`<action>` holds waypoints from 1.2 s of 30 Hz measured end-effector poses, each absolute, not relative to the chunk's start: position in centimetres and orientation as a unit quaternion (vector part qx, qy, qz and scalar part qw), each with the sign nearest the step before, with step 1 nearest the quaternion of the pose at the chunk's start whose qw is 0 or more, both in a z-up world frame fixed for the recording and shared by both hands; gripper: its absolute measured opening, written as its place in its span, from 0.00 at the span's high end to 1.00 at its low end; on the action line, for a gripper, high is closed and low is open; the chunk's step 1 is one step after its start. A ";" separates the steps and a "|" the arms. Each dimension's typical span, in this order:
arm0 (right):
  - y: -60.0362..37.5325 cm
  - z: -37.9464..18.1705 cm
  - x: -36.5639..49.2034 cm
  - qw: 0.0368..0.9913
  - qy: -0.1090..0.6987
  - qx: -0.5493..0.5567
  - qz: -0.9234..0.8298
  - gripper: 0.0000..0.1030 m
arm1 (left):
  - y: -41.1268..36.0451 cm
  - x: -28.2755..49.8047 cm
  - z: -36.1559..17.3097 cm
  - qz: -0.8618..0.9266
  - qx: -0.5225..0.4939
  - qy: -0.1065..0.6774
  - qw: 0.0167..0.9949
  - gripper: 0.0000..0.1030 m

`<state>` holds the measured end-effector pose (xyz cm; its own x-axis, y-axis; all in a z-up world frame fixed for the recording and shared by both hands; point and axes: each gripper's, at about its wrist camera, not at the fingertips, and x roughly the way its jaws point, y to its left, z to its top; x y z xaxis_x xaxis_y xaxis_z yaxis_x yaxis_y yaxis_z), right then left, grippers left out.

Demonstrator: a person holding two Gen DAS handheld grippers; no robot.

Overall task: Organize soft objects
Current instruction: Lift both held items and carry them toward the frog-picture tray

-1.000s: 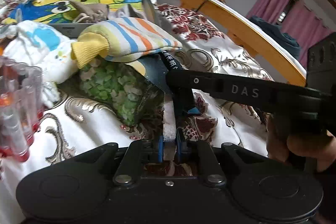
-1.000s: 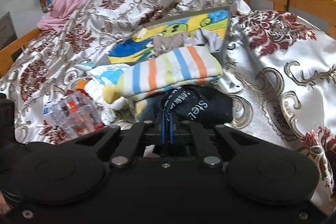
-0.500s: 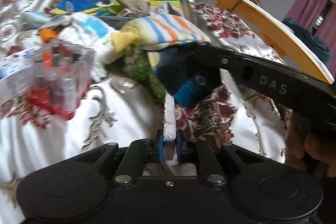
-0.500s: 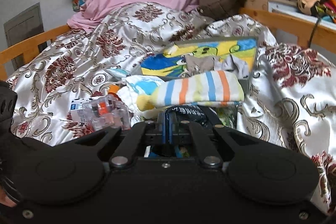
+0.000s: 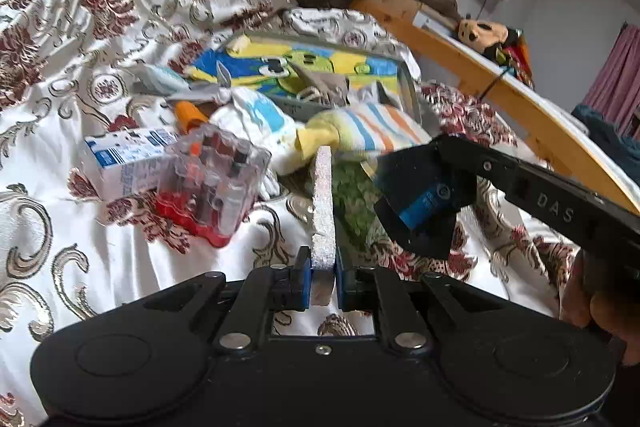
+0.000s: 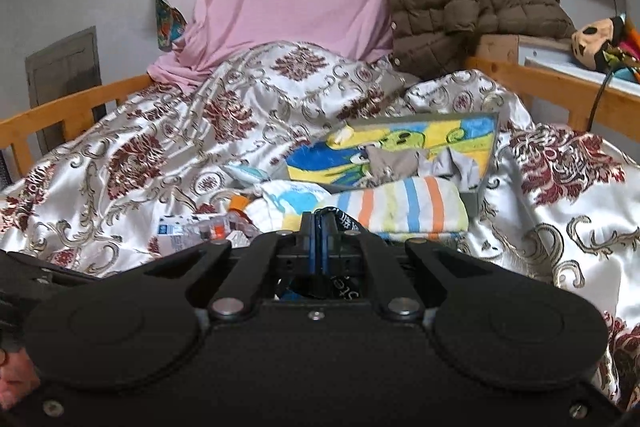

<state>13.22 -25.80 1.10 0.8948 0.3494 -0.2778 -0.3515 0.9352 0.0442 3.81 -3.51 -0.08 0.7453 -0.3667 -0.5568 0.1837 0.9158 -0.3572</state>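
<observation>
Left wrist view: left gripper (image 5: 322, 281) clenched on a white foam strip (image 5: 323, 215), which stands on edge and runs away from the blue pads toward the pile. Right of it, the right gripper (image 5: 416, 187) comes in from the right edge, its arm lettered "DAS"; its jaws are clamped on a dark navy sock (image 5: 420, 205) with a bright blue patch bearing a small round logo, held clear of the bedspread (image 5: 80, 227). A hand (image 5: 596, 303) grips that tool at the right edge.

Beyond the strip: green patterned cloth (image 5: 354, 195), then a striped sock roll (image 5: 368, 131) in yellow, blue and orange, touching a white and blue cloth bundle (image 5: 260, 115). Left of these, a clear plastic case with a red base (image 5: 212, 187) leans on a white and blue carton (image 5: 120, 159); its print is too blurred to read. Far behind, a grey box with a cartoon towel (image 5: 304, 63).

Right wrist view: pads pressed together on the sock's cuff; woven white characters there unreadable, letters "Ste" partly seen lower down
</observation>
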 end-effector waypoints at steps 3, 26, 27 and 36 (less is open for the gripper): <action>-25.9 1.5 12.4 0.974 0.127 0.003 0.188 1.00 | -3.4 3.5 0.5 -0.143 -0.143 0.305 0.931 0.88; -25.5 3.3 10.8 0.978 0.071 -0.020 0.197 1.00 | -3.0 3.6 1.9 -0.148 -0.150 0.237 0.948 0.88; -25.4 3.2 10.8 0.979 0.068 -0.025 0.193 1.00 | -3.1 3.9 2.0 -0.148 -0.151 0.234 0.949 0.88; -24.9 3.3 11.2 0.984 0.036 -0.072 0.160 1.00 | -3.0 4.7 1.9 -0.143 -0.159 0.232 0.949 0.88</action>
<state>11.21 -24.88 3.27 0.9459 0.3103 -0.0948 -0.3208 0.9382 -0.1299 4.68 -2.98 1.90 0.8520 -0.3442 -0.3944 0.1973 0.9090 -0.3670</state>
